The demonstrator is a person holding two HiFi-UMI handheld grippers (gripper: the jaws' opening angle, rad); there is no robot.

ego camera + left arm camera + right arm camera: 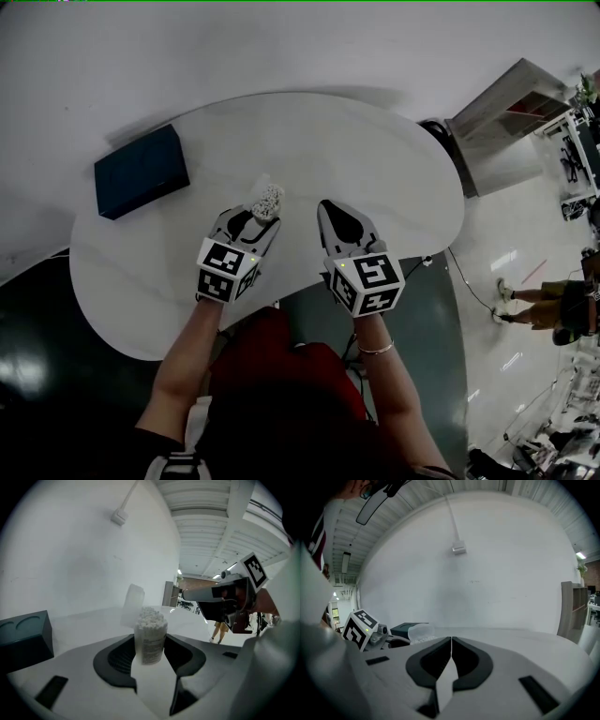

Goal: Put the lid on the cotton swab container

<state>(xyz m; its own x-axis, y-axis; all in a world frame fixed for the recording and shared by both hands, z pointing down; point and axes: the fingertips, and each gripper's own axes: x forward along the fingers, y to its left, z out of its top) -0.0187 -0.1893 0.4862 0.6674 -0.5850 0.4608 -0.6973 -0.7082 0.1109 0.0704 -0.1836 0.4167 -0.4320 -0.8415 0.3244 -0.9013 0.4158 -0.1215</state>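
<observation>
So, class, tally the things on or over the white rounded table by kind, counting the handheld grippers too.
Dark blue rectangular box: 1
Clear plastic cotton swab container: 1
Translucent plastic lid: 1
Two-jaw grippers: 2 (left gripper, right gripper)
Total: 5
</observation>
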